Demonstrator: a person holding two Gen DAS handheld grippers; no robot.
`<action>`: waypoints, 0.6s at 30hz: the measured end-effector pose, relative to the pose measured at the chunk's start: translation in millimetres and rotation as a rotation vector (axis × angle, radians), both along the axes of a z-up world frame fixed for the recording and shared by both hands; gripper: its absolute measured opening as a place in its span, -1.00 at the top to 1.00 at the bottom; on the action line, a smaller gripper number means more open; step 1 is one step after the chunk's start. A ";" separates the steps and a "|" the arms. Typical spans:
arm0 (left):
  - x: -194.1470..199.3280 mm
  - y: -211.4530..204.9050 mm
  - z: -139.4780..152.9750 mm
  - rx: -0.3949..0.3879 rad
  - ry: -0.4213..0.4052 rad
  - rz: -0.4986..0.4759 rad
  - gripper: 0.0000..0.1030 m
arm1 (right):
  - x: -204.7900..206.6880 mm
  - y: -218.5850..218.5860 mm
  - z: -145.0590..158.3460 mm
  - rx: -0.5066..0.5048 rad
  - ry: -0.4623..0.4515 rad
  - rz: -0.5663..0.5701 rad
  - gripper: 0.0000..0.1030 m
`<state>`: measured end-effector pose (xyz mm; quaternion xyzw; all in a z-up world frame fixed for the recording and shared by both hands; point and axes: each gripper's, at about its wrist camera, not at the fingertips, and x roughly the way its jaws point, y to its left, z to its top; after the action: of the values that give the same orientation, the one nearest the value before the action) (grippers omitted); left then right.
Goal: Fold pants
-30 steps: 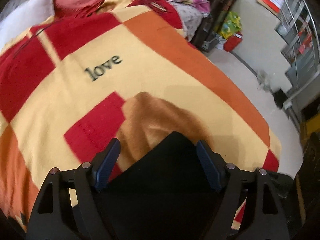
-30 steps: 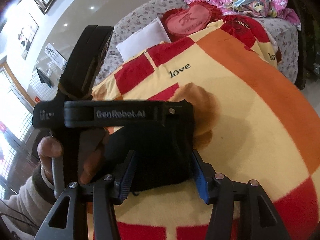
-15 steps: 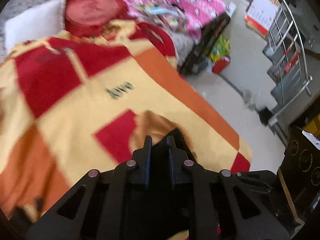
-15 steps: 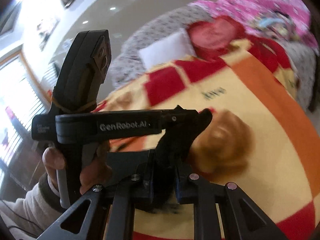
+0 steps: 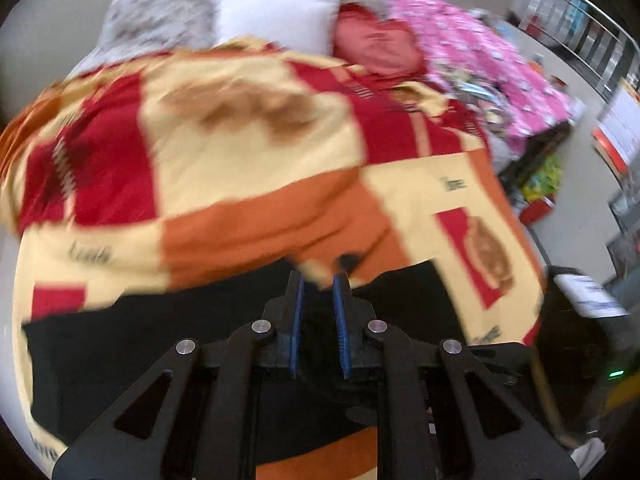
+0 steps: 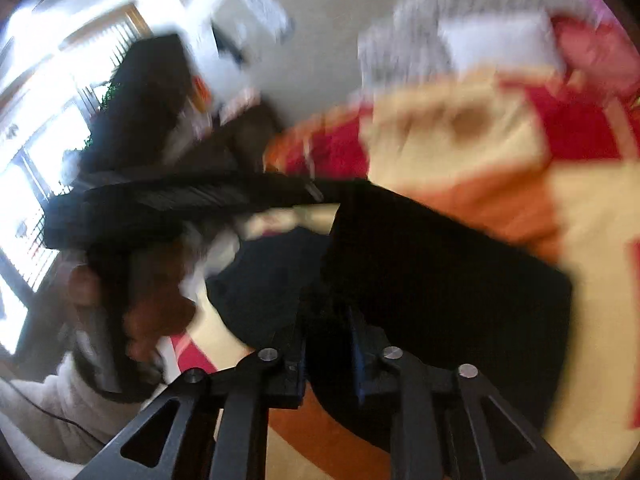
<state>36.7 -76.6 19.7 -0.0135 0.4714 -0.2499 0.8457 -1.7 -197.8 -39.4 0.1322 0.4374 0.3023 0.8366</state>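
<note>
Left gripper point(image 5: 319, 280) fingers nearly together, clamped on black pants point(image 5: 140, 336), right gripper point(image 6: 328, 328) fingers opening, narrow gap, pants fabric between them, checked blanket point(image 5: 248, 168) beneath

Pants point(image 5: 120, 332) on blanket point(image 5: 248, 168); pillow point(image 5: 276, 16) behind.

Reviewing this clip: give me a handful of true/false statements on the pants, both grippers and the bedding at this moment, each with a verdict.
1. The pants are black. True.
2. The blanket under them is plain blue. False: it is checked in red, yellow and orange.
3. The left gripper is nearly closed, with black cloth between its blue pads. True.
4. The right gripper is empty. False: pants fabric sits between its jaws, which are opening.
5. A white pillow lies at the far end of the bed. True.
6. The pants hang on a rack. False: they lie on the blanket.
</note>
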 end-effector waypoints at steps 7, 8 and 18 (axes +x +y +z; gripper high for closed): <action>-21.0 21.3 -17.4 -0.016 0.022 0.048 0.73 | -27.9 -43.6 38.7 0.130 -0.076 -0.026 0.32; -24.7 17.4 -18.2 -0.017 0.017 0.044 0.73 | -30.7 -53.5 43.5 0.087 -0.105 -0.071 0.32; -21.4 -25.0 -49.8 0.109 0.012 0.103 0.57 | 5.2 -69.1 3.4 -0.277 -0.066 -0.283 0.34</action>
<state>15.4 -101.6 -30.2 0.0068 0.4879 -0.1801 0.8541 3.5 -266.9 -36.1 0.0657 0.4241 0.1229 0.8948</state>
